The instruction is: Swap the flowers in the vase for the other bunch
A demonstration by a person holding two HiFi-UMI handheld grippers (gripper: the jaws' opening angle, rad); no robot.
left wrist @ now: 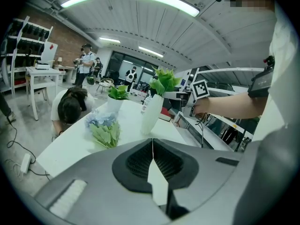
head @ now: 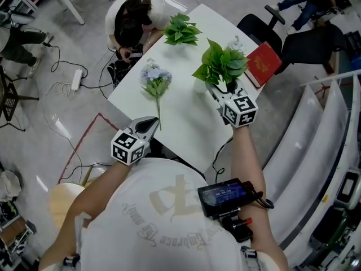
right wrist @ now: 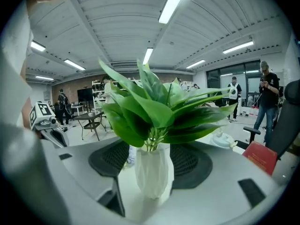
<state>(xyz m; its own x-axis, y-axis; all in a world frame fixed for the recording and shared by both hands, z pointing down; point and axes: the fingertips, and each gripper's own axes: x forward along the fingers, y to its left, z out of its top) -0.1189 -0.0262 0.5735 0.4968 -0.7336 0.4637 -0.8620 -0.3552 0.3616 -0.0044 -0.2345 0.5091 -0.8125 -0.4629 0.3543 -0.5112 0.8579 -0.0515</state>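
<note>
Blue flowers are lying flat on the white table, heads pointing far and stem end reaching back toward the near edge, just beside the tips of the left gripper; that gripper is sitting clenched and empty at the near left, its jaws meeting with nothing between them. A little farther and to the right, the white vase is standing upright on the table and carrying the green bunch; the right gripper is reaching in from the near side with its jaws spread around the vase, a gap showing on both sides, so it is released and gripping nothing. Just right of the vase a red book is lying at the table's right edge; farther on a potted plant is standing near the far end; a person is bending low at the far left corner; a black chair is standing beyond the far right.
</note>
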